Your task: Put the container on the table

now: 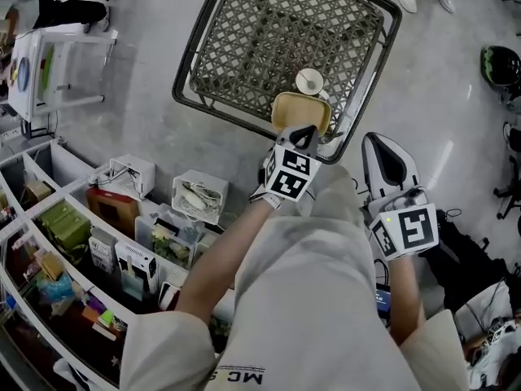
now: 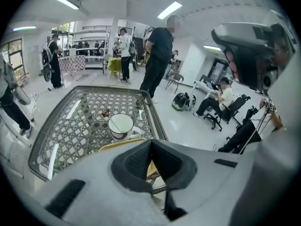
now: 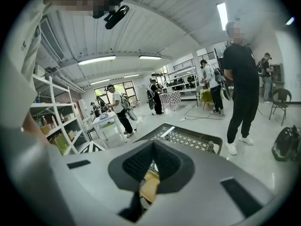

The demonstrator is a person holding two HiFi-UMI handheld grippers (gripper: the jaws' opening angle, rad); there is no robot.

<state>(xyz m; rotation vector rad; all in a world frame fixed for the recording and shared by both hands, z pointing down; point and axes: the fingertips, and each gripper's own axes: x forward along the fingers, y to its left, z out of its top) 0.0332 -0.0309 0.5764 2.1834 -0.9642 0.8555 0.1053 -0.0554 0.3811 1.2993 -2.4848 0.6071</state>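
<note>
Pinches the near rim of the yellow container with the left tool, jaws squeezed together on it. Holds it right at that tool's tip, over the near edge of the grid-top table. Cannot tell if it rests on the table or hangs just above. Shows a white cup just past the container, ahead of the left tool, upright on the table. Holds the right tool off to the right of the left one, beside the table and well apart from the container. Has its jaws pressed together with nothing between them.
</note>
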